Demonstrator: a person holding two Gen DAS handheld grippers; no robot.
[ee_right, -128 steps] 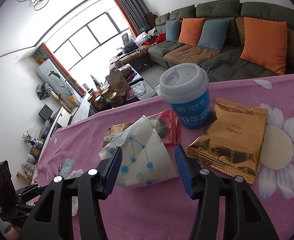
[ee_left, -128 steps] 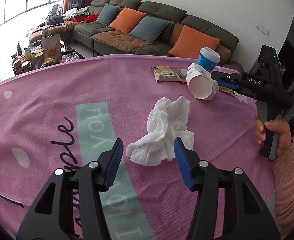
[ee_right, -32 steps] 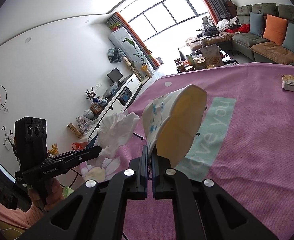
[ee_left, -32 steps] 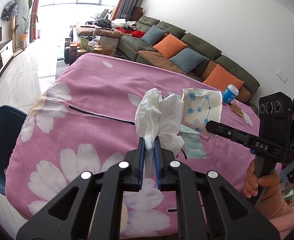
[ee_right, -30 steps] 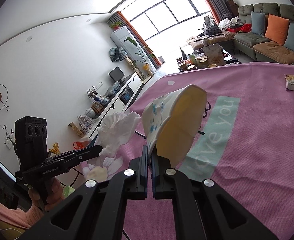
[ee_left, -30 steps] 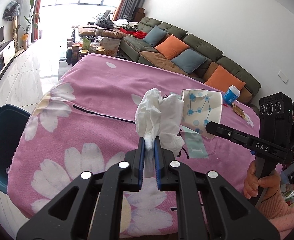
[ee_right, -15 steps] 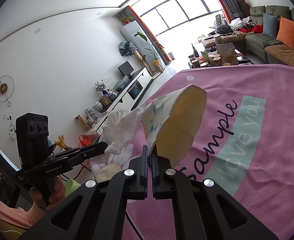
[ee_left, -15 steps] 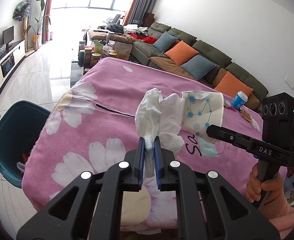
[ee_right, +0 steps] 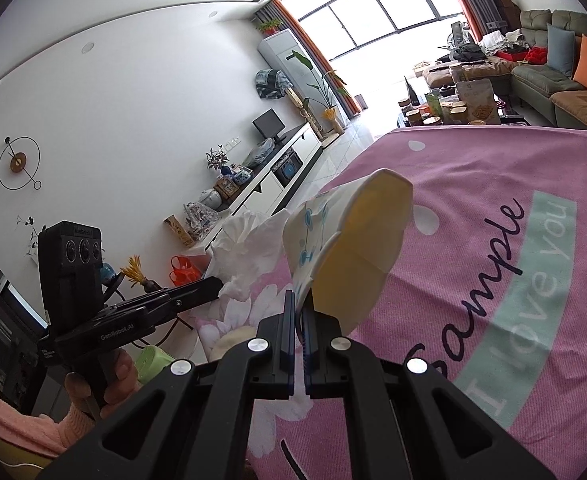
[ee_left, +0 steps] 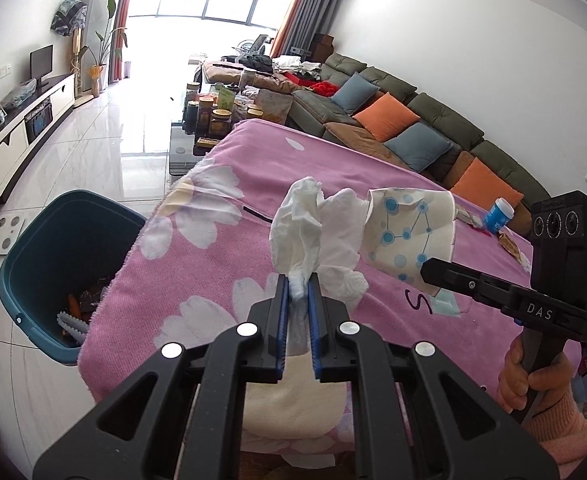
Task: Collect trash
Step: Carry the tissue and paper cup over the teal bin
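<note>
White tissue (ee_left: 317, 232) sticks up from the left gripper (ee_left: 298, 294), pinched between its 2 fingers. Right gripper (ee_right: 299, 312) nips the crushed paper cup (ee_right: 345, 248) by what looks like its rim.

A pink flowered cloth (ee_left: 253, 184) covers the table, bearing a blue cup (ee_left: 499, 221) and wrappers (ee_left: 509, 245).

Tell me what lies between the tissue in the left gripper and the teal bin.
In the left wrist view, only the pink flowered tablecloth and its edge lie between the tissue, clamped in the left gripper, and the teal bin; no other trash shows there.
</note>
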